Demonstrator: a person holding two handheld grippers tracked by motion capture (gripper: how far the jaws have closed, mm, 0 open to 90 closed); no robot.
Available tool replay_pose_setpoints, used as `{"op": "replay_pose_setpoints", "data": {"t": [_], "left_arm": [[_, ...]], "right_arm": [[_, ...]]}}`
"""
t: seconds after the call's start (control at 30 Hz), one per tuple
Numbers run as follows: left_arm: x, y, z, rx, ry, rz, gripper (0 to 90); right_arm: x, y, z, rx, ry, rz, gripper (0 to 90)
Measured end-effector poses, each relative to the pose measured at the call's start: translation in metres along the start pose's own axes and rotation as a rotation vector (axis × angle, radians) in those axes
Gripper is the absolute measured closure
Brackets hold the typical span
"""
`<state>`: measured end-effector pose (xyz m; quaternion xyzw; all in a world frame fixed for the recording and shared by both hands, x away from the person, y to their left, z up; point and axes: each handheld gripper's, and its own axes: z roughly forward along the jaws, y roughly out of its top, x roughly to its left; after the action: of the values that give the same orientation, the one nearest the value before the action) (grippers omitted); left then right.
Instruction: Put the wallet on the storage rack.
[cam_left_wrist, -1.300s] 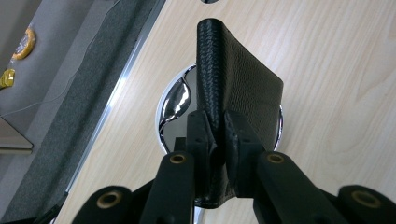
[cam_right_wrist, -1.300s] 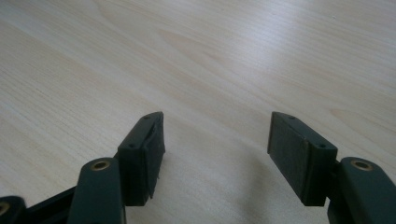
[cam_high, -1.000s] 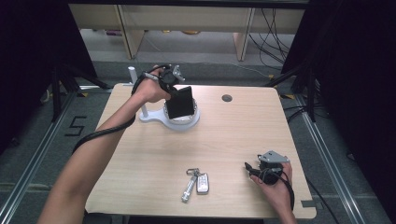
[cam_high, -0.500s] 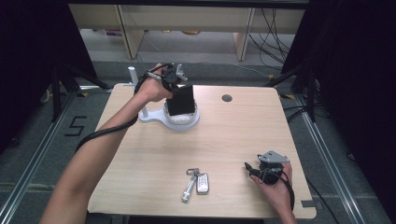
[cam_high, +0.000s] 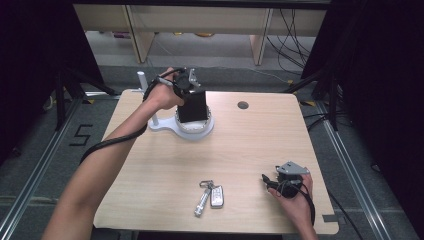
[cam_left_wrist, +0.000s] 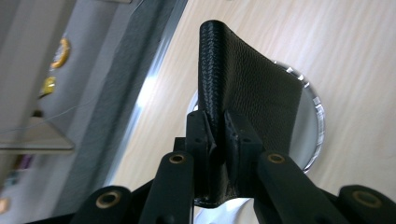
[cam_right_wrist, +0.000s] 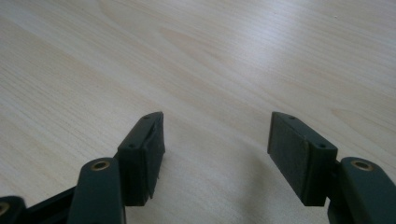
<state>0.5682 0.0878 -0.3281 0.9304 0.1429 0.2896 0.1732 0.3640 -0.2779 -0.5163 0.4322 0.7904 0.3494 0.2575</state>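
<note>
Black leather, pebbled, with a braided edge: that is the wallet (cam_left_wrist: 243, 102) I see clamped between my left gripper's (cam_left_wrist: 218, 135) pads in the left gripper view. The jaws stand narrow, pressed on the folded spine at its lower end, and the wallet rises straight up from them toward the top centre of the frame. Behind it a round white stand (cam_left_wrist: 312, 135) with a clear rim shows at centre right, over pale wood.

In the high view the left gripper (cam_high: 186, 90) sits in the upper left part of the frame, above the far left area of the table (cam_high: 250, 150). The wallet (cam_high: 192, 107) hangs just below the gripper, upright, directly over the white stand (cam_high: 197, 131). I cannot tell whether its lower edge touches the stand's dish. A thin white post (cam_high: 141, 80) rises from the stand's left end.

Right gripper (cam_high: 284, 181): lower right of the high view, low on the table, well apart from the wallet. In the right gripper view its jaws stand wide with bare wood between the pads (cam_right_wrist: 294, 149); nothing held.

A key bundle with a fob (cam_high: 210, 196) lies at bottom centre, between the two arms, touched by neither gripper. A small dark hole (cam_high: 243, 105) marks the tabletop at upper centre.
</note>
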Motion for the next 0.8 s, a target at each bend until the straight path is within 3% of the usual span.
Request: {"op": "replay_pose_setpoints", "data": {"t": [0.07,0.13,0.5,0.63,0.67,0.8], "left_arm": [[0.000,0.000,0.001,-0.018,-0.018,-0.017,80.2],[0.000,0.001,0.001,-0.026,-0.038,-0.027,80.2],[-0.001,0.002,0.005,-0.070,-0.072,-0.067,80.4],[-0.001,-0.001,0.014,-0.033,-0.068,-0.053,80.4],[-0.002,-0.002,0.017,-0.039,-0.067,-0.068,80.4],[-0.003,-0.013,0.031,-0.035,-0.129,-0.114,79.5]], "right_arm": [[0.001,0.000,0.000,0.010,0.016,0.026,37.5],[0.001,0.000,-0.001,0.004,0.001,0.021,37.6],[0.001,0.001,0.000,0.009,0.011,0.023,37.6],[0.000,0.000,0.000,-0.001,0.000,0.003,37.5],[0.002,0.000,0.000,0.007,0.015,0.026,37.5],[0.000,0.000,-0.001,0.000,0.005,0.019,37.5]]}}
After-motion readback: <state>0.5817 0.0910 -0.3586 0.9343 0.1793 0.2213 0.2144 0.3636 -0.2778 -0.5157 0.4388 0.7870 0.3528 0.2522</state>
